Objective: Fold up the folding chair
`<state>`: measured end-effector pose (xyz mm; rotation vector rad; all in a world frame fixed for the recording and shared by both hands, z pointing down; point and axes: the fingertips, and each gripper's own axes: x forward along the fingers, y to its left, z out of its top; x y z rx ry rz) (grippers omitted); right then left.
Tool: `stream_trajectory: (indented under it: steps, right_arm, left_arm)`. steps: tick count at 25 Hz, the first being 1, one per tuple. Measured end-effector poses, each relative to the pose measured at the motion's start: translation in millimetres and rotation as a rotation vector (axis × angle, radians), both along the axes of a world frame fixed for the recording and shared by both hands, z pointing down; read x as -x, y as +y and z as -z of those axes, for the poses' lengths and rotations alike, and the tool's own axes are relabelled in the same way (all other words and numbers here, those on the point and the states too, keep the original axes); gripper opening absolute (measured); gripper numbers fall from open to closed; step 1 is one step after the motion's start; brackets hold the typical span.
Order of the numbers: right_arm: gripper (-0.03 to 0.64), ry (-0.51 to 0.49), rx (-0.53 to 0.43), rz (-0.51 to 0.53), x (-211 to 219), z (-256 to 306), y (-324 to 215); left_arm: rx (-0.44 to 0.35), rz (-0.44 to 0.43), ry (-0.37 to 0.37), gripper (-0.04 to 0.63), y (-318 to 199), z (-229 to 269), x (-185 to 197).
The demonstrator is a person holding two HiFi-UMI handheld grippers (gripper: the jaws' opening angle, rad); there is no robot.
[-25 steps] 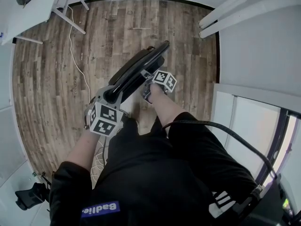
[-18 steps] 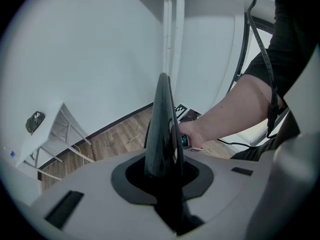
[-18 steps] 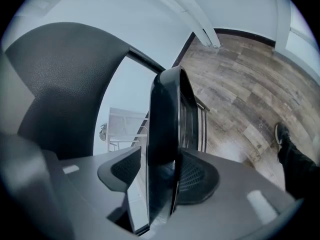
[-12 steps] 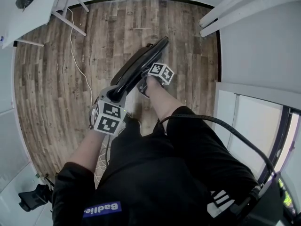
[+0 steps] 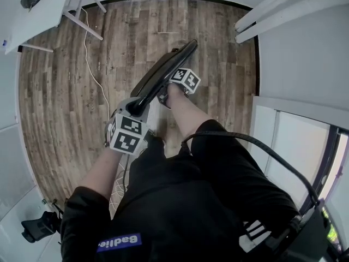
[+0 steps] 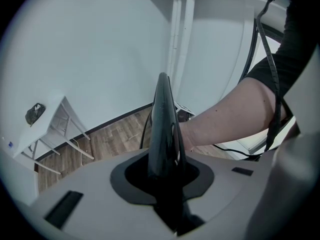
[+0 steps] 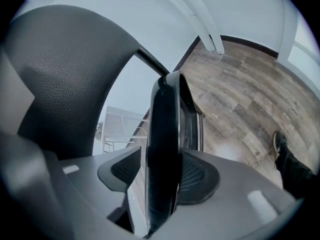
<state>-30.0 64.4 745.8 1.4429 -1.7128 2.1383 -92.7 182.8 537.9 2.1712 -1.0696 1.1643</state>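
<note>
My left gripper point(image 5: 133, 107) is clamped on the near end of the folding chair point(image 5: 163, 78). The chair's thin black edge runs straight up between my fingers in the left gripper view point(image 6: 162, 124). Those jaws have just been easing open a little, yet the pads sit against the edge on both sides.

My right gripper point(image 5: 166, 94) grips the same chair further along. Its ribbed pads point(image 7: 197, 176) are closed onto a glossy black panel point(image 7: 164, 134) seen edge-on. A grained black cushion point(image 7: 65, 74) fills the upper left of the right gripper view.

From the head view the chair looks nearly flat. It is a narrow dark strip slanting from my left gripper towards the far right of the wooden floor point(image 5: 60, 91), about mid-floor. A white cable point(image 5: 90, 64) trails along the floor's left side, from a white table point(image 5: 38, 10) at its far left corner.
</note>
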Motion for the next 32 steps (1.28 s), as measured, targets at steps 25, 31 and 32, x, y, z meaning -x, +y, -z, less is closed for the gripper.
stream_trajectory:
  steps: [25,31,32]
  right_arm:
    - [0.198,0.090,-0.024,0.171,3,0,18]
    - [0.196,0.086,-0.040,0.160,7,2,13]
    - [0.196,0.083,-0.040,0.157,8,2,13]
  left_arm:
    - [-0.004,0.007,0.001,0.080,-1,6,13]
    - [-0.012,0.001,-0.007,0.077,-5,7,18]
    - [-0.013,0.001,-0.007,0.075,-6,7,19]
